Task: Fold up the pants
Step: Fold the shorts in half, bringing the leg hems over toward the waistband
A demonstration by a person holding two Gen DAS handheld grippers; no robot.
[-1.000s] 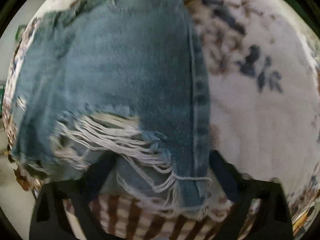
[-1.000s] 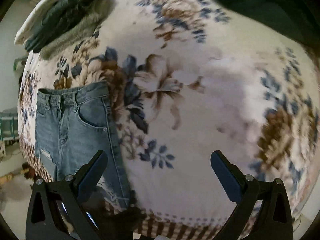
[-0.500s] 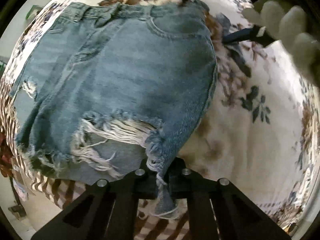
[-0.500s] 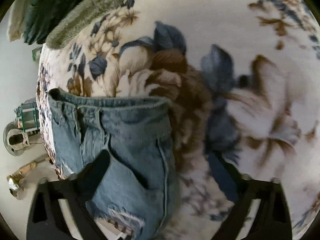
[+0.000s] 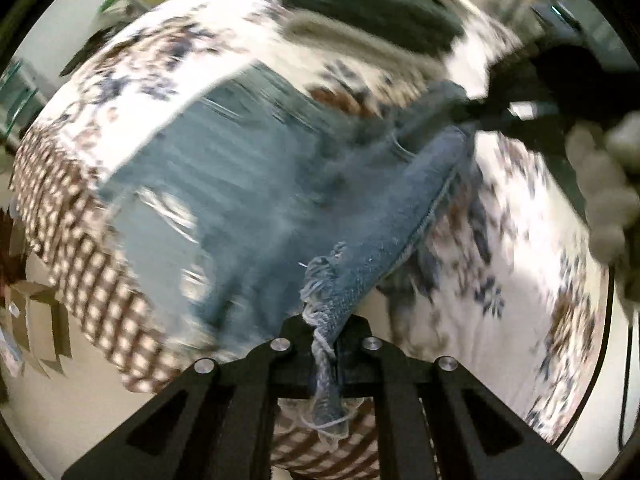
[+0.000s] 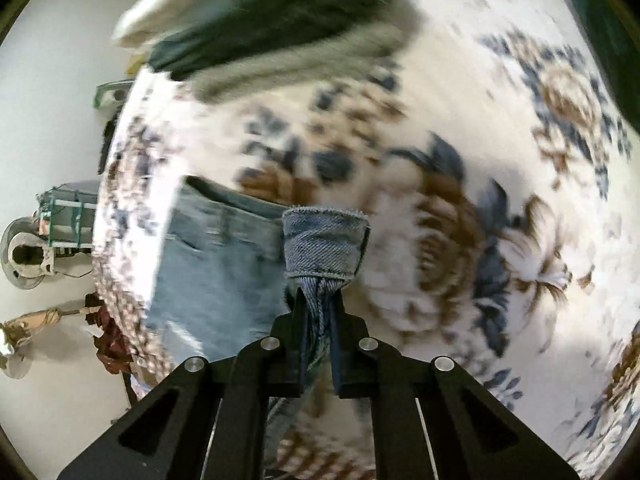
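Observation:
Light blue ripped denim pants [image 5: 248, 184] lie on a floral bedspread [image 5: 500, 320]. My left gripper [image 5: 326, 344] is shut on the frayed leg hem and lifts that right edge off the bed. My right gripper [image 6: 318, 320] is shut on the waistband corner [image 6: 324, 240] of the pants [image 6: 216, 276], raised above the floral bedspread [image 6: 500, 128]. In the left wrist view the right gripper [image 5: 484, 114] shows at the upper right, clamped on the waistband, held by a white-gloved hand [image 5: 608, 184]. The frames are motion-blurred.
A pile of dark green and grey-green clothes [image 6: 280, 12] lies at the head of the bed; it also shows in the left wrist view [image 5: 372, 12]. The checked bed skirt [image 5: 92, 264] marks the bed's left edge, with floor and clutter [image 6: 28, 248] beyond.
Both grippers went from open to shut: the left on the frayed hem, then the right on the waistband. Both now lift the pants' right edge off the bed.

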